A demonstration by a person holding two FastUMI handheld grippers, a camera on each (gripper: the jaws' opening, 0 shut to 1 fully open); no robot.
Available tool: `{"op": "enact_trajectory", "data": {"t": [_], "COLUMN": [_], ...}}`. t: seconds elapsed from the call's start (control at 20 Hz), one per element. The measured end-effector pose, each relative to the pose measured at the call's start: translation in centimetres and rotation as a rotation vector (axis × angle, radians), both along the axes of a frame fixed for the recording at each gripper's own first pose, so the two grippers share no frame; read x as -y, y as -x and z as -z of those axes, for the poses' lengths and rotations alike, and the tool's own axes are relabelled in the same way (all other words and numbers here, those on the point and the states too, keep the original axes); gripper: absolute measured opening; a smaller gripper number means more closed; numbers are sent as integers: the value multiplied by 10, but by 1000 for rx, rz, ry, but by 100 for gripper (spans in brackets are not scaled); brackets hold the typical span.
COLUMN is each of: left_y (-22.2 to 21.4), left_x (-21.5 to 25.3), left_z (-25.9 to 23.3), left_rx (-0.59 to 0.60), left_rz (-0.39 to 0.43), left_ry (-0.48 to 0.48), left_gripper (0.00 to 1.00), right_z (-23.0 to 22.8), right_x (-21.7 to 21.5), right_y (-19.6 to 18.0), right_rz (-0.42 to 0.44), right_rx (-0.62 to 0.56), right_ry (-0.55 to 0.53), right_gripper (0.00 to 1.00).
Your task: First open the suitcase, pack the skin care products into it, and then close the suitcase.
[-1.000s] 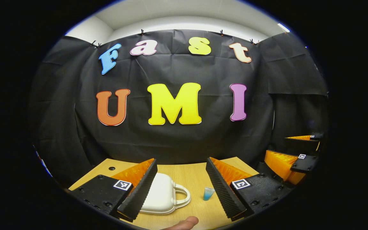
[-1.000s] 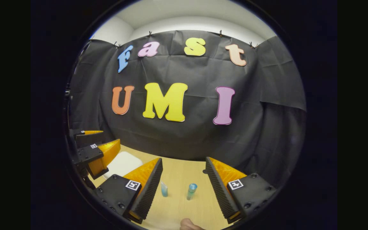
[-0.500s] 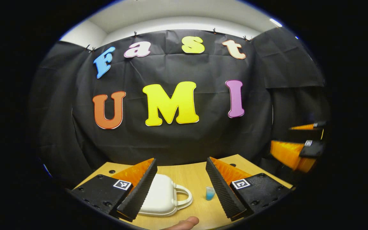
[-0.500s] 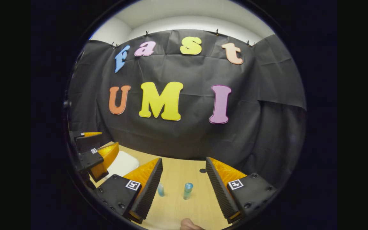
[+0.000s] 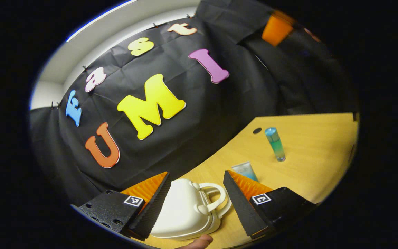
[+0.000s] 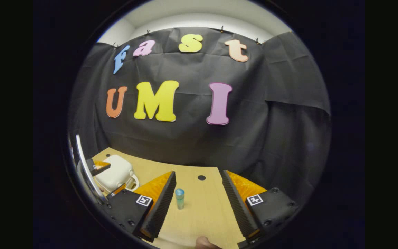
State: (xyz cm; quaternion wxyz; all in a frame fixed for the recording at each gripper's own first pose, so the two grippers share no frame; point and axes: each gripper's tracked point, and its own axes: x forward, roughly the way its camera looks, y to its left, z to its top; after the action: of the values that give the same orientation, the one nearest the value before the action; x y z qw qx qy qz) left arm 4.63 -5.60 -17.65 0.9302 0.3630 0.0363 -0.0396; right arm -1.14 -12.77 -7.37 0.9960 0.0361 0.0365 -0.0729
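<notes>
- Now the left claw [image 5: 195, 204] has rolled and dropped toward the case [image 5: 185, 211], lower middle of its view; fingers spread, straddling the shut case, not touching. Opening looks next.
- Right claw [image 6: 197, 204], spread and empty, has drifted toward the bottle [image 6: 179, 198].
- Table [image 5: 309, 138]: bottle at right, tube [image 5: 244, 170] beside the case.

wooden table [image 6: 206, 211] – round hole [image 6: 201, 177] near back edge | black cloth wall [image 6: 192, 138] behind
</notes>
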Motion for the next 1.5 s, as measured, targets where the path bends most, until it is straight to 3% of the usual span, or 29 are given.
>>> {"op": "enact_trajectory", "data": {"t": [0.25,0.5,0.6,0.65,0.7,0.75,0.9,0.95,1.05,1.15,1.35,1.5], "left_y": [-37,-77,-85,-84,-85,-85,-86,-86,-86,-87,-86,-82], "left_x": [-20,-35,-38,-32,-27,-25,-32,-37,-37,-36,-33,-30], "left_z": [77,111,116,111,105,105,118,124,121,121,102,100], "left_rx": [-131,-200,-221,-202,-174,-168,-231,-265,-277,-303,-312,-404], "left_rz": [-63,-118,-121,-117,-109,-106,-125,-140,-143,-133,-125,-77], "left_ry": [-302,-534,-577,-593,-607,-613,-642,-636,-645,-626,-485,-325], "left_gripper": [99,94,83,72,69,59,45,34,24,20,7,5], "right_z": [27,62,66,67,68,67,60,57,49,42,30,19], "right_x": [42,61,65,65,66,68,64,60,53,46,21,5], "right_y": [-15,-36,-40,-41,-41,-40,-36,-34,-29,-24,-16,-15], "right_rz": [18,-16,-29,-37,-34,-29,-6,0,22,52,84,107], "right_rx": [-26,-65,-65,-66,-68,-69,-69,-69,-63,-56,-54,-51], "right_ry": [-48,-42,-35,-35,-30,-29,-37,-38,-29,-23,-44,-21], "right_gripper": [80,80,81,80,81,80,80,80,81,81,81,81]}}
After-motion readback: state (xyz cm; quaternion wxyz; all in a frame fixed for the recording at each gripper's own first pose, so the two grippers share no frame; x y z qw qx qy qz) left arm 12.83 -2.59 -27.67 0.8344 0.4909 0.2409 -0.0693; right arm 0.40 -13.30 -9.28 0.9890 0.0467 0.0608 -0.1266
